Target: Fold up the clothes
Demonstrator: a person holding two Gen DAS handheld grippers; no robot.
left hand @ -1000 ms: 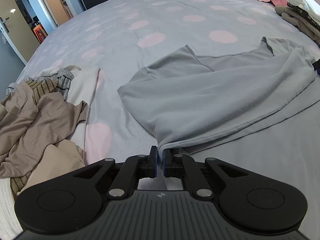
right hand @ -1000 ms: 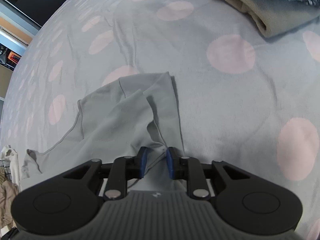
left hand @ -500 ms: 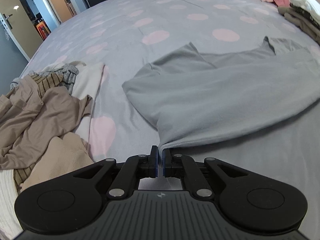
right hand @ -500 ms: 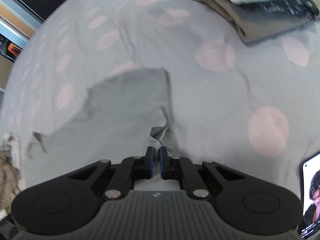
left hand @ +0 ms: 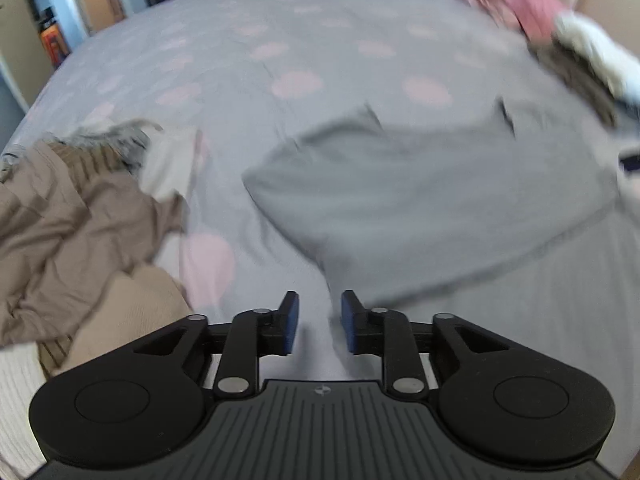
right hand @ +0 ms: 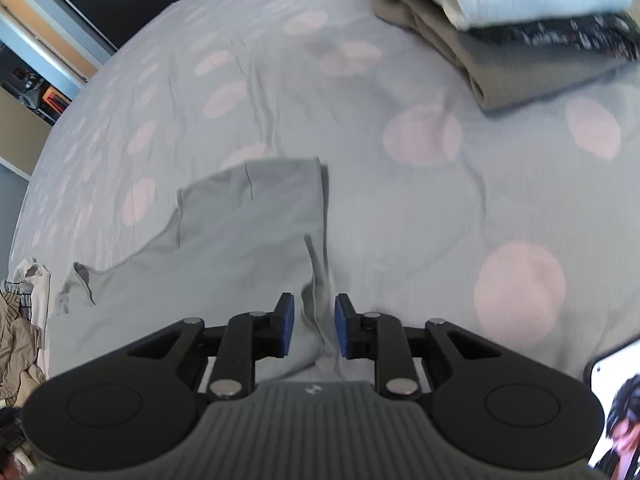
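Observation:
A grey top (left hand: 420, 200) lies spread on the bed, folded over itself. My left gripper (left hand: 318, 322) is above its near left corner with the jaws opening; the corner's edge runs down between the blue pads (left hand: 291, 320) without being pressed. In the right wrist view the grey top (right hand: 240, 248) lies flat, and a raised fold of it stands between the parted pads of my right gripper (right hand: 314, 326), whose jaws are opening too. The pads do not pinch the cloth.
A heap of unfolded beige, striped and white clothes (left hand: 72, 220) lies at the left. A stack of folded clothes (right hand: 512, 24) sits at the far right. Pink bedding (left hand: 512, 8) lies at the back. A phone screen (right hand: 612, 412) shows at lower right.
Both grippers went from shut on the grey top's edge to parted, letting the cloth go. The top has dropped flat on the bed, and both views have lifted and are blurred.

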